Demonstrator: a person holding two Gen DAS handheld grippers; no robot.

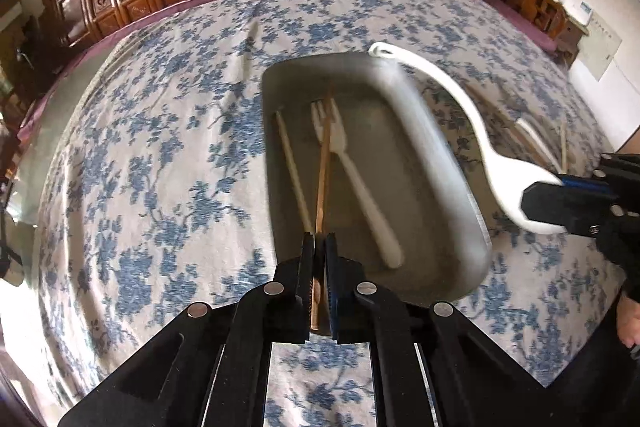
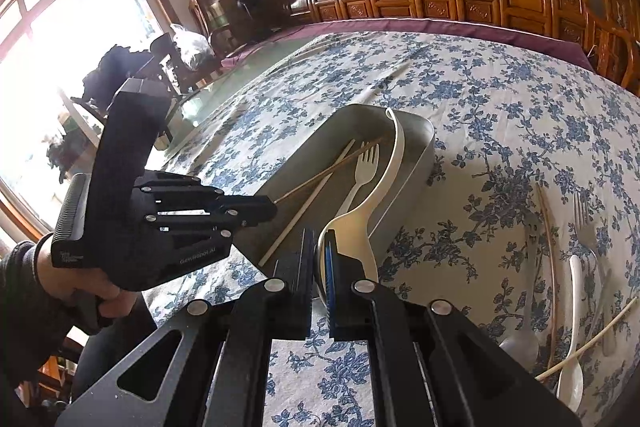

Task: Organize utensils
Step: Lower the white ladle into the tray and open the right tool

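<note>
Left gripper [image 1: 319, 247] fingers clamping the brown chopstick [image 1: 322, 183], right gripper [image 2: 319, 247] pinching the white spoon [image 2: 362, 223] bowl over the tray [image 2: 424, 143] — both grips thin, either risking slipping or flicking utensils inside.

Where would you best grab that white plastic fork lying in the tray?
Probably by the handle end of the fork, coming down from above. It lies flat on the floor of the tray, tines toward the far wall and handle toward the near one. A brown chopstick crosses it near the tines, so that end is crowded, while the handle lies clear.
</note>
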